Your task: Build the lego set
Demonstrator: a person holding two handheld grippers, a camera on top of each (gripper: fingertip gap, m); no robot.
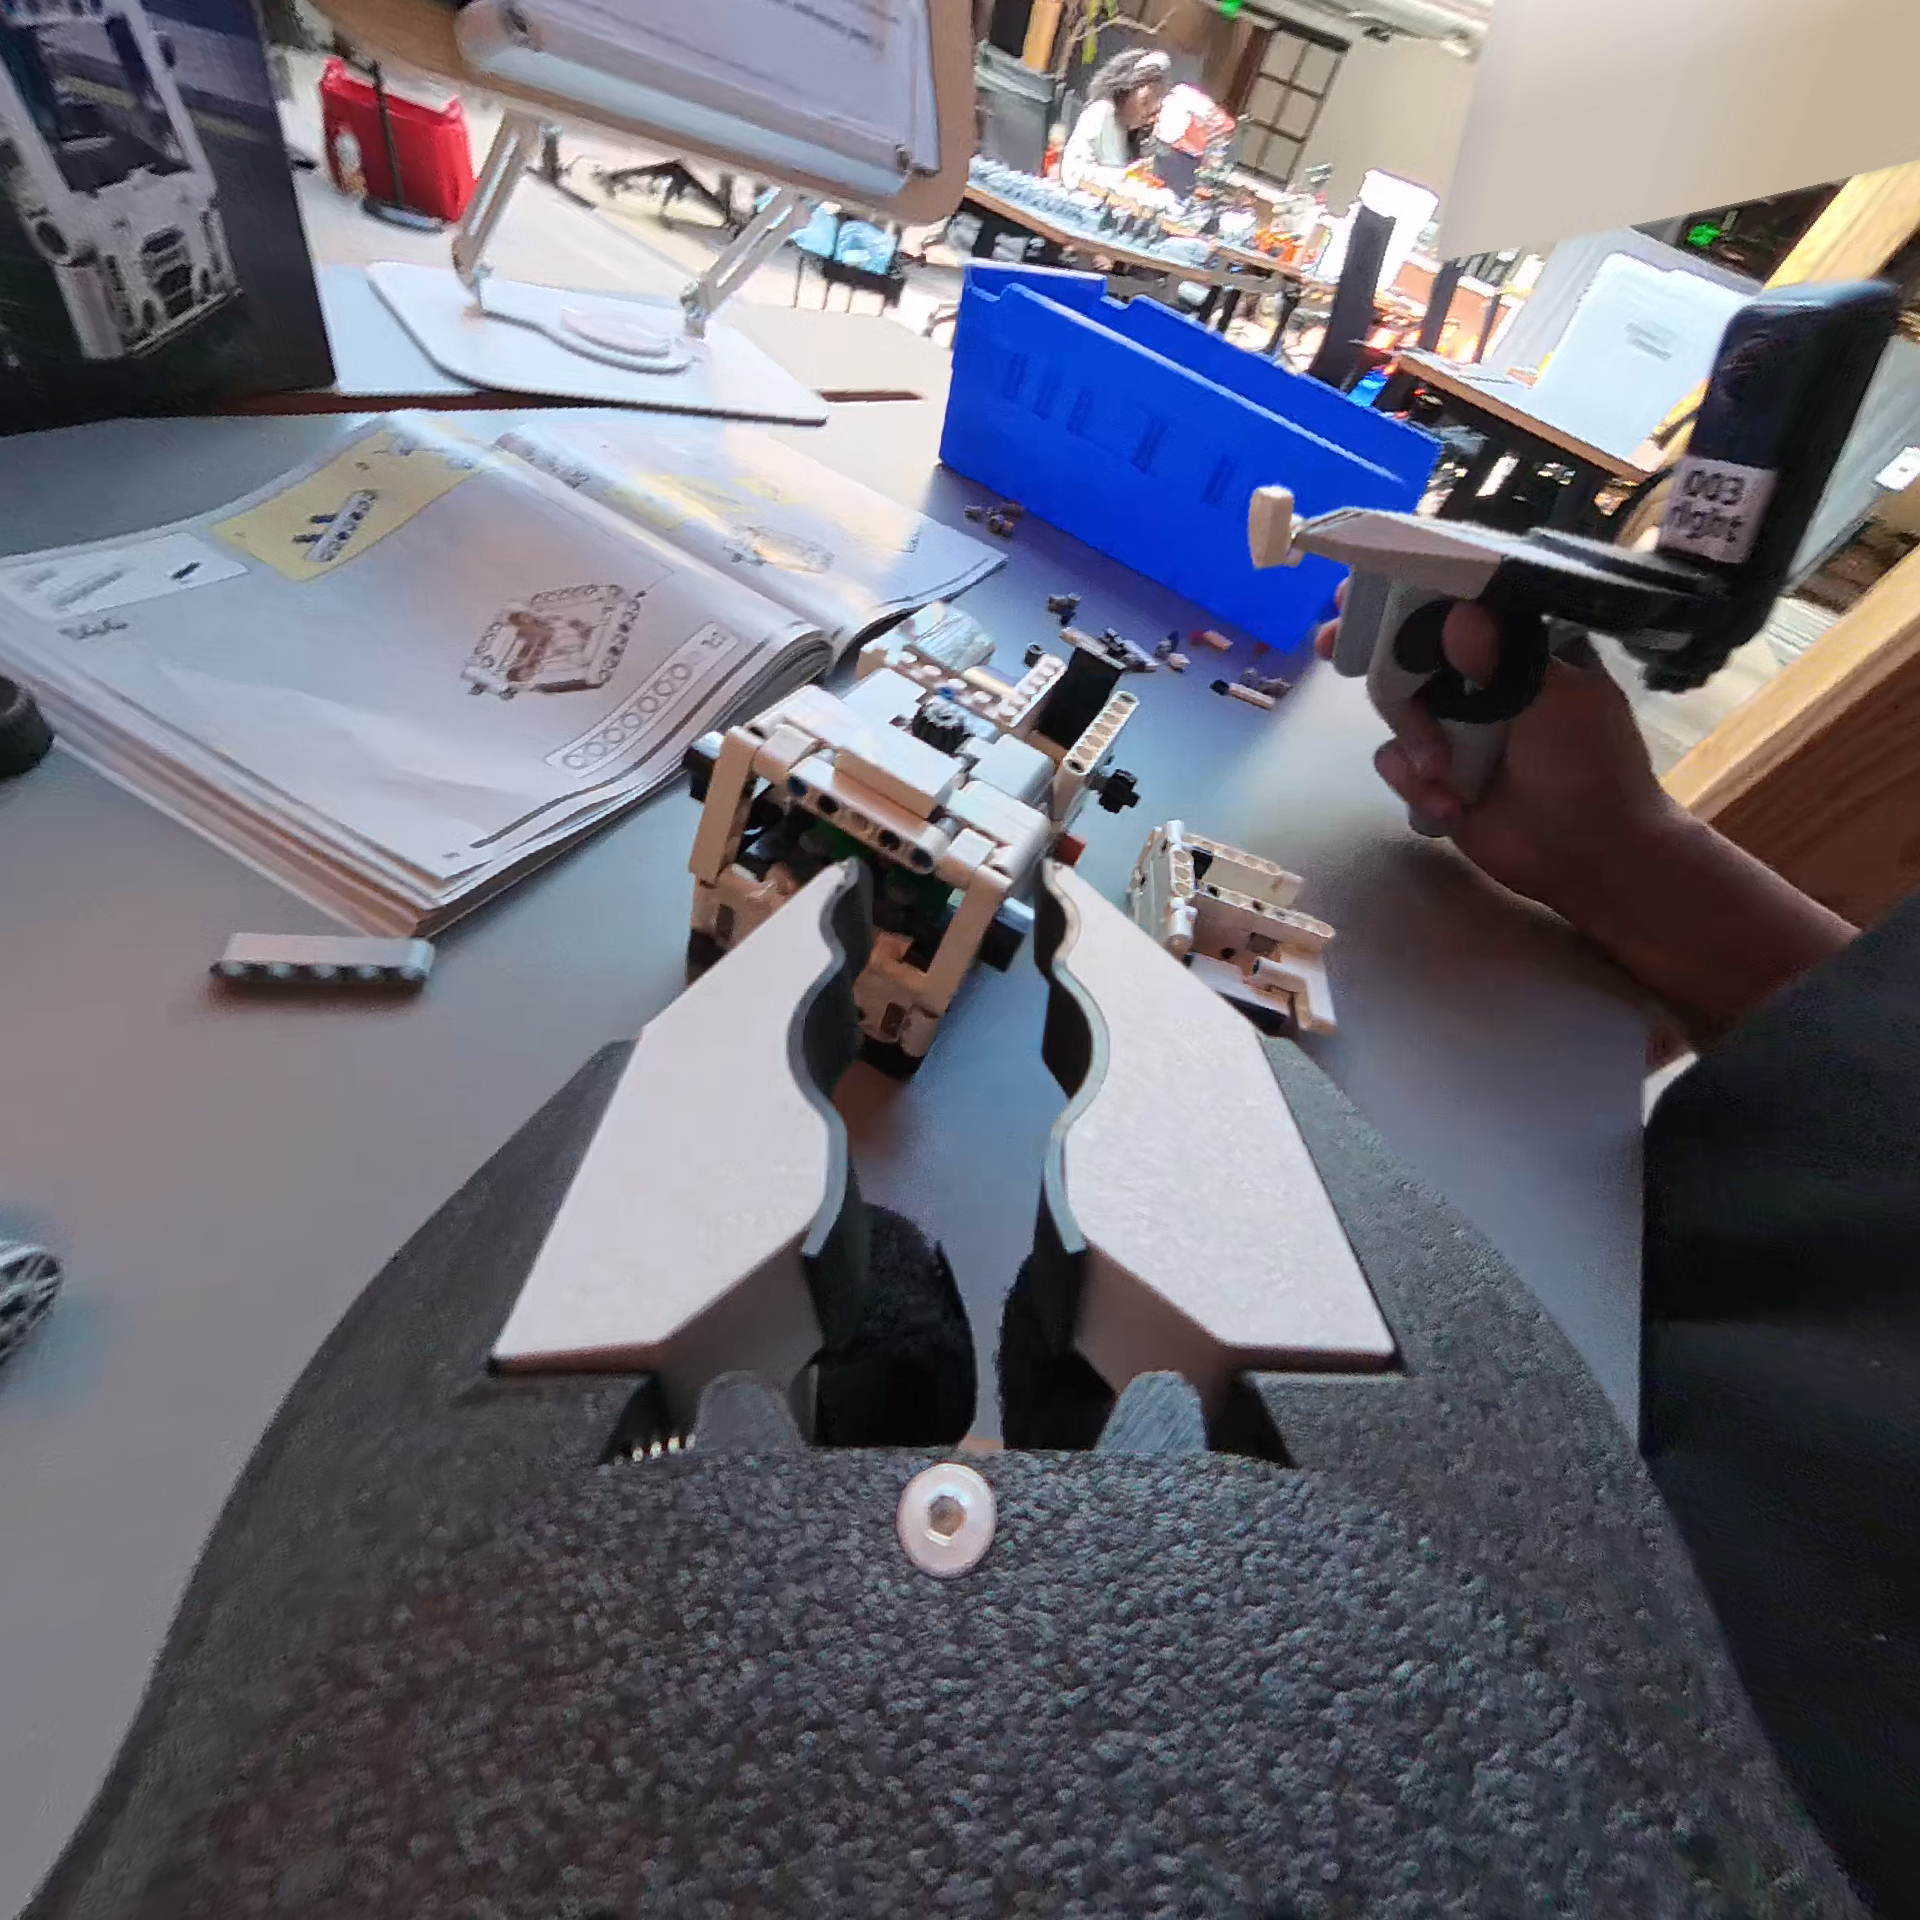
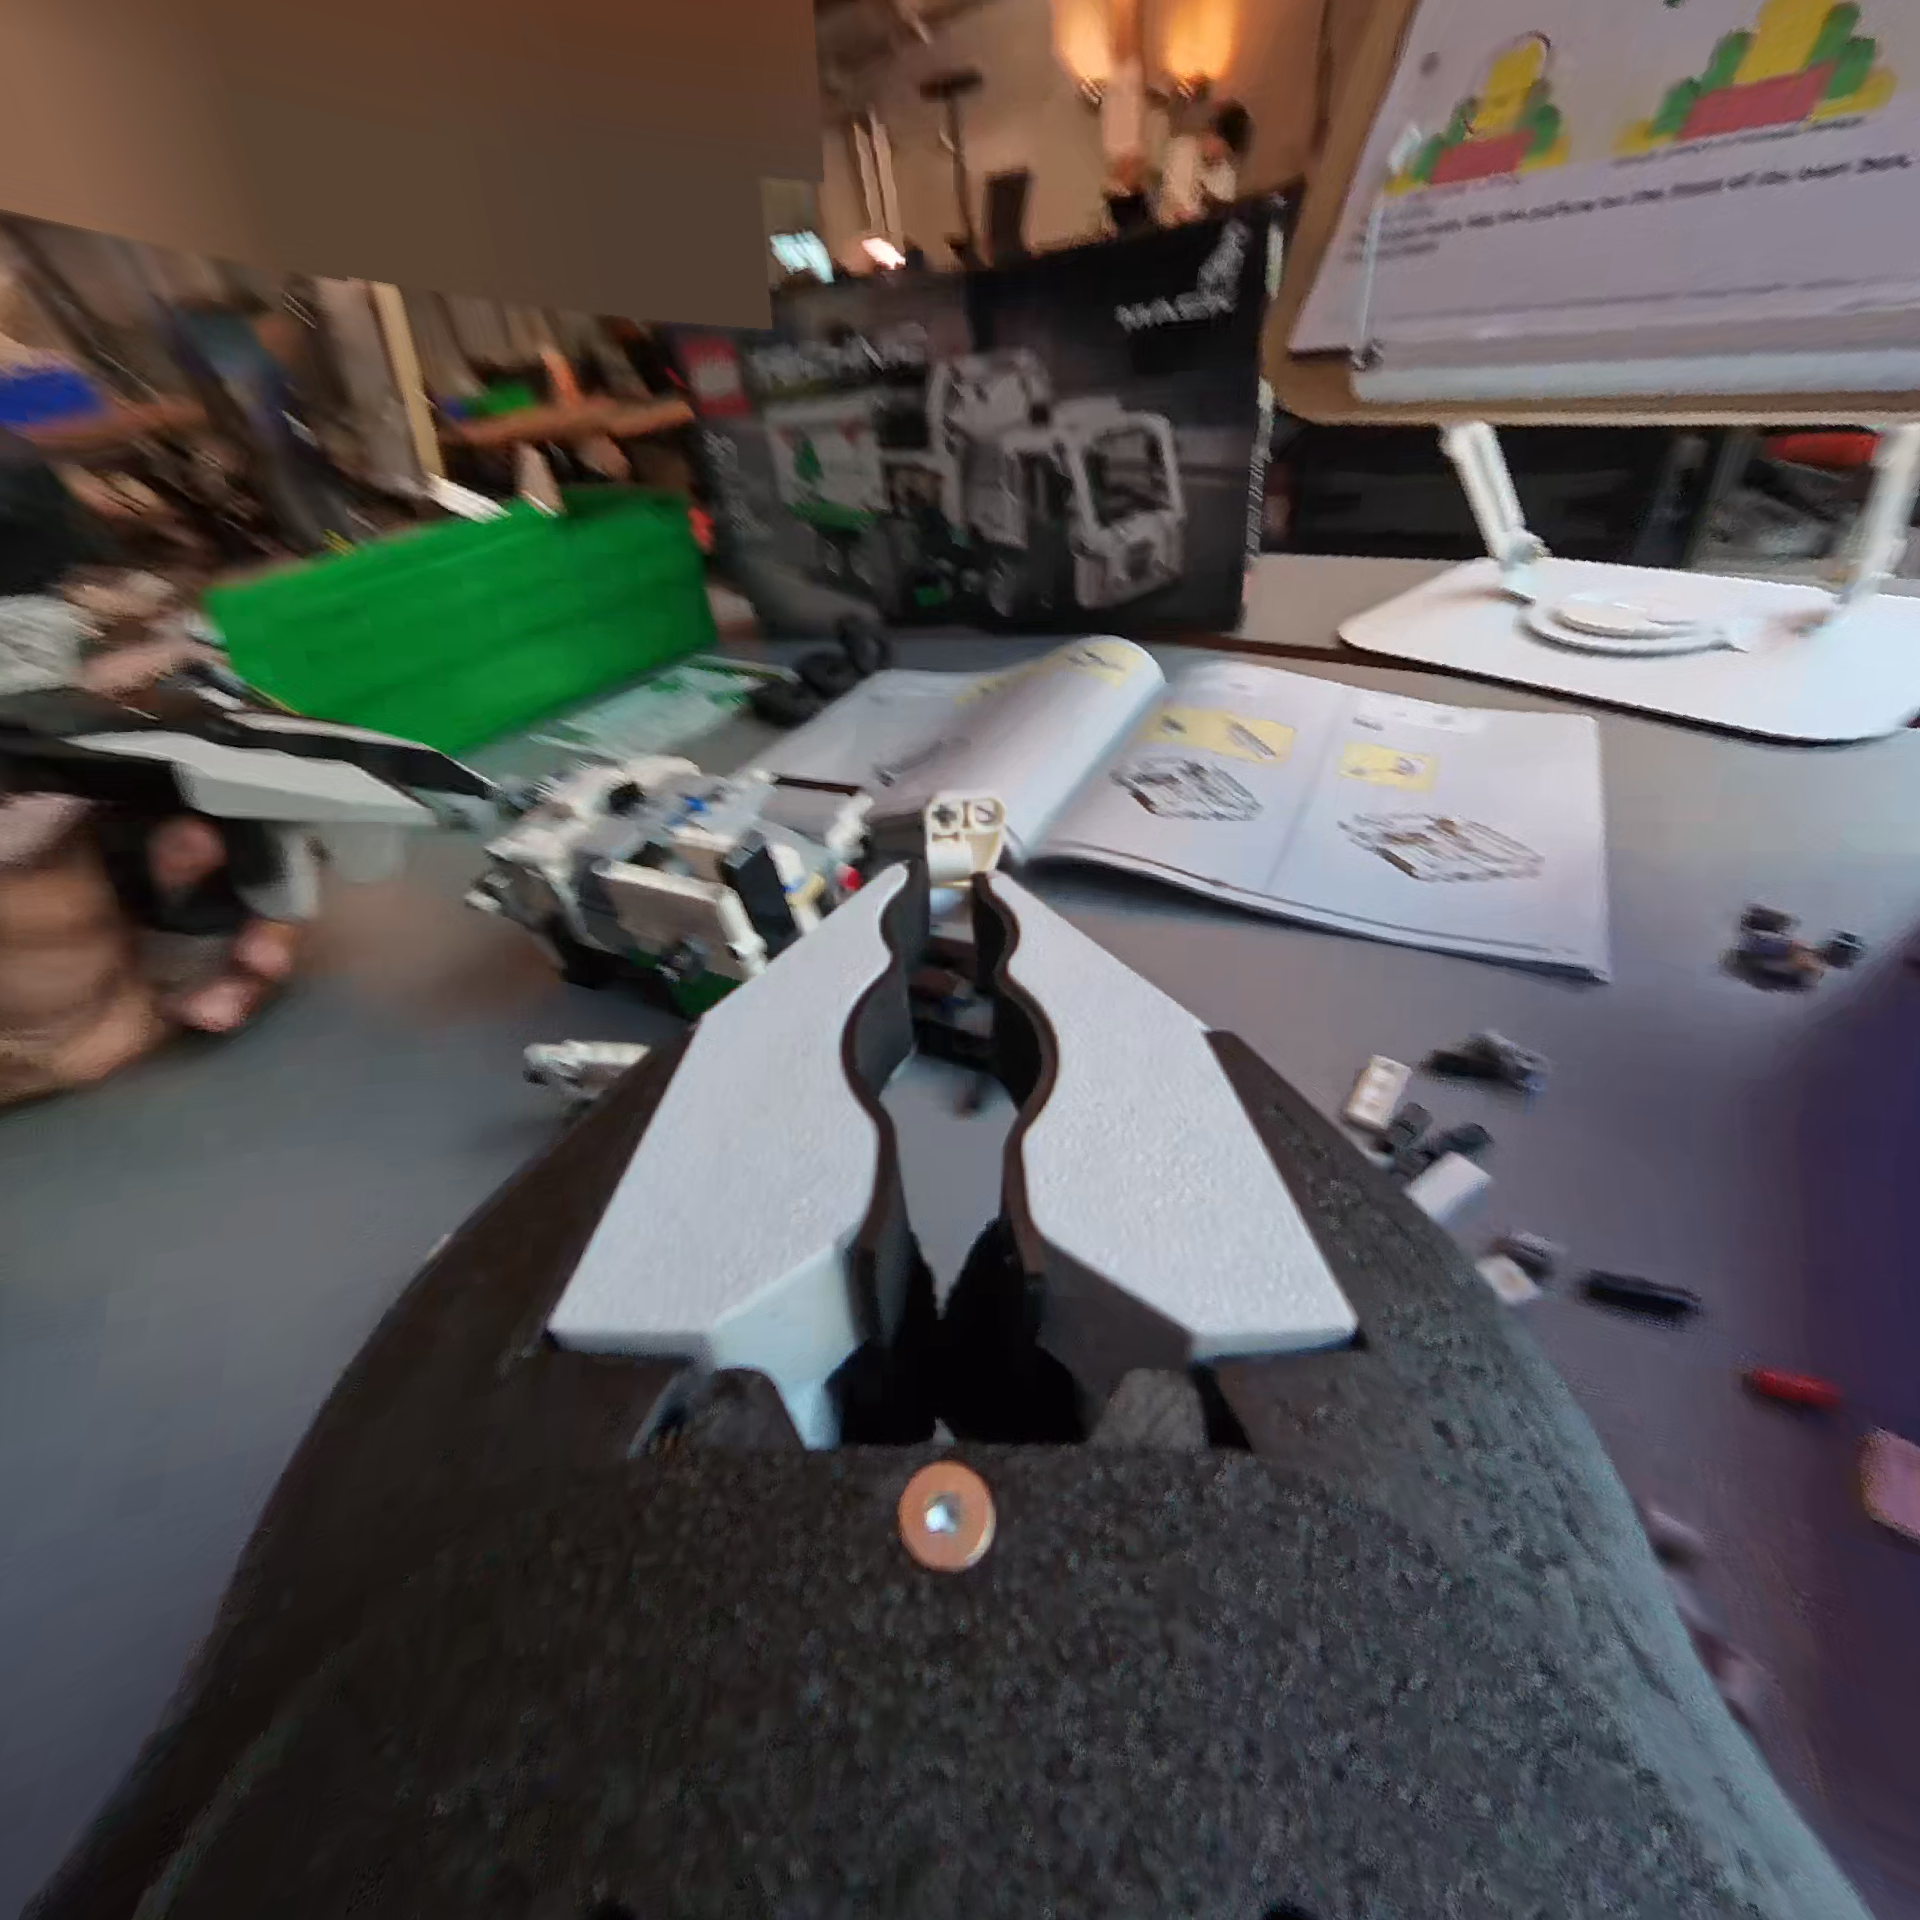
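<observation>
Right claw (image 2: 951,883) pinches a small white connector (image 2: 964,831) mid-frame, light, stiff, best held by its flat sides; left claw (image 1: 945,883), released, straddles the fragile half-built truck (image 1: 883,810) at desk (image 1: 260,1091) centre.

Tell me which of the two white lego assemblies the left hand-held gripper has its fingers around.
The bigger truck frame by the open booklet; the smaller assembly lies apart, to its right.

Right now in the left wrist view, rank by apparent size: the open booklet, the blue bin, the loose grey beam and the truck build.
1. Open booklet
2. Blue bin, though it sits farther back, so it may really be bigger
3. Truck build
4. Loose grey beam
</observation>
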